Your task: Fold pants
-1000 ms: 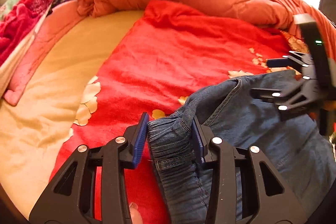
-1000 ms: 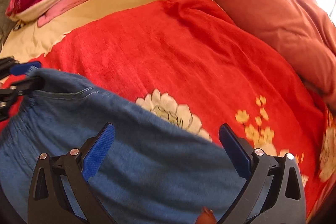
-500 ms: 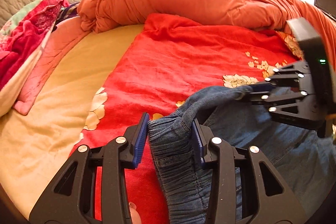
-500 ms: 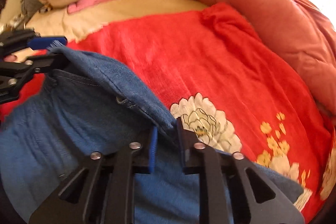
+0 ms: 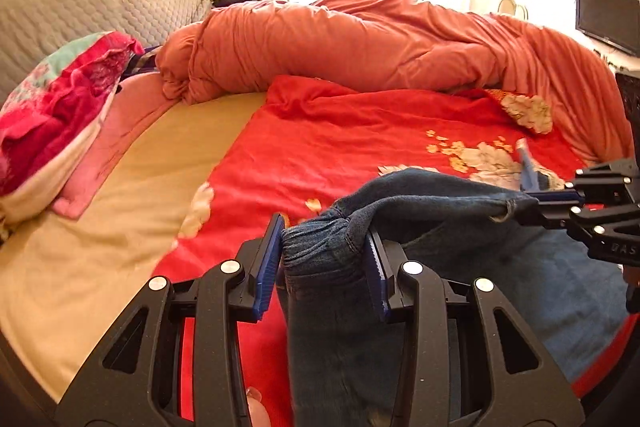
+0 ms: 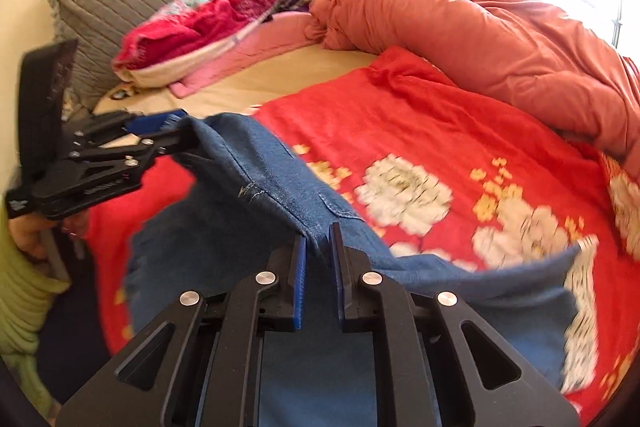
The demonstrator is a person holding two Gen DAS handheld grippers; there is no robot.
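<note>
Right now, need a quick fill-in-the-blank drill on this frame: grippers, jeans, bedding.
1. Both the left gripper and right gripper are shut on the blue denim ____.
2. The pants hang above a red blanket printed with ____.
3. The bunched quilt behind the blanket is ____ in colour.

Missing: pants; flowers; orange

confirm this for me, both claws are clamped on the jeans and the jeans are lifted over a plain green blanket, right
Not quite: the blanket is red with a white and yellow flower print, not plain green, as the right wrist view shows. The rest holds: the left claw and the right claw are each clamped on the jeans, which are lifted over the red floral blanket.
</note>
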